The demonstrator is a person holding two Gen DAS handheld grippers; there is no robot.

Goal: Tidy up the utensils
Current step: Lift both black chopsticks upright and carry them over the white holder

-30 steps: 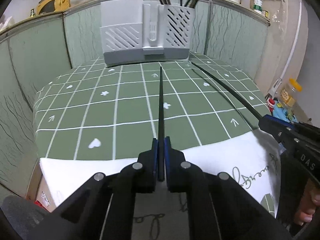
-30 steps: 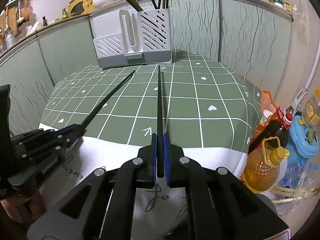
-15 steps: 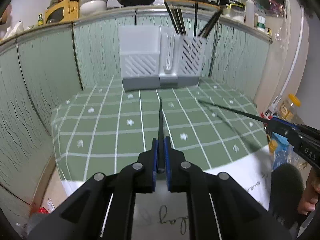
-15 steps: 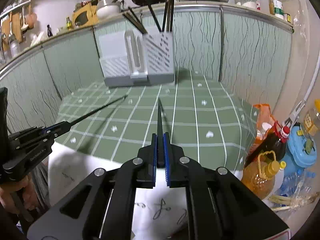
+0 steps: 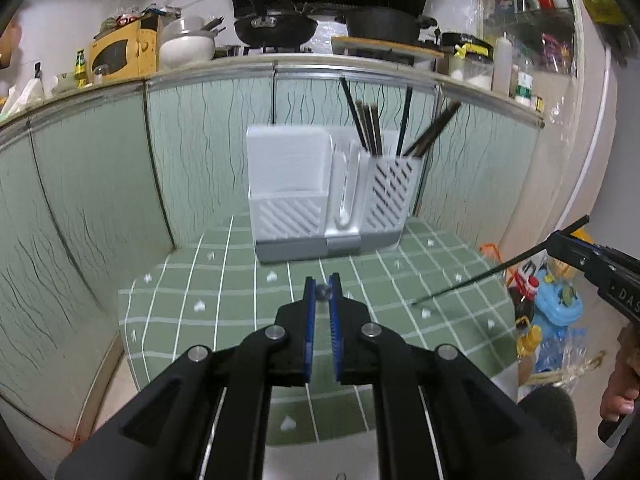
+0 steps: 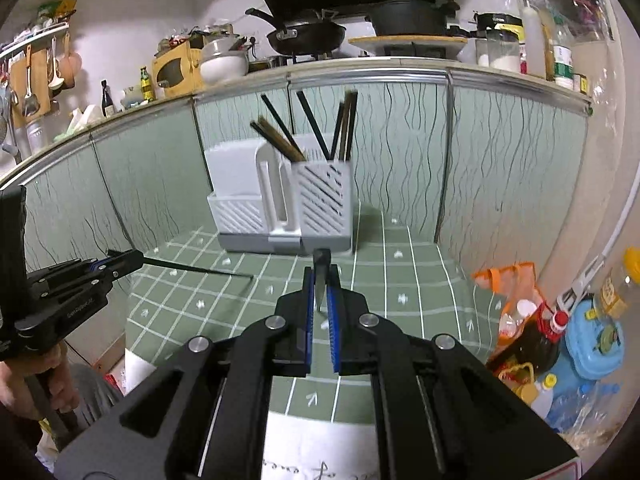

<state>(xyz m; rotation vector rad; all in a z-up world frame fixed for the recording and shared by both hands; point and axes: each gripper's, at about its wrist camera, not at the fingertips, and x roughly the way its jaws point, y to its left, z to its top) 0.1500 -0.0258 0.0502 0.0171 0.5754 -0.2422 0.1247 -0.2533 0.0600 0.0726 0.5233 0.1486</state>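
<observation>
A white and grey utensil holder [image 5: 326, 196] stands at the back of the green checked table; several dark chopsticks [image 5: 370, 124] stand in its right slotted bin. It also shows in the right wrist view [image 6: 280, 204]. My left gripper [image 5: 322, 292] is shut on a black chopstick [image 5: 322, 291], seen end-on, raised above the table. From the right wrist view the left gripper [image 6: 120, 260] holds that chopstick [image 6: 200, 270] level. My right gripper [image 6: 320, 280] is shut on a second black chopstick [image 6: 321, 276], also seen from the left wrist view [image 5: 480, 276].
The green checked cloth [image 5: 240, 304] covers the table, ringed by green wavy panels [image 5: 100, 184]. Oil bottles and a blue container [image 6: 592, 336] crowd the floor to the right. Pans and jars sit on the counter [image 5: 280, 28] behind. A white printed cloth [image 6: 320, 452] lies at the near edge.
Both grippers have risen and pulled back from the table while holding their chopsticks. Each chopstick now points more toward the camera, so it looks foreshortened. The holder appears farther and lower.
</observation>
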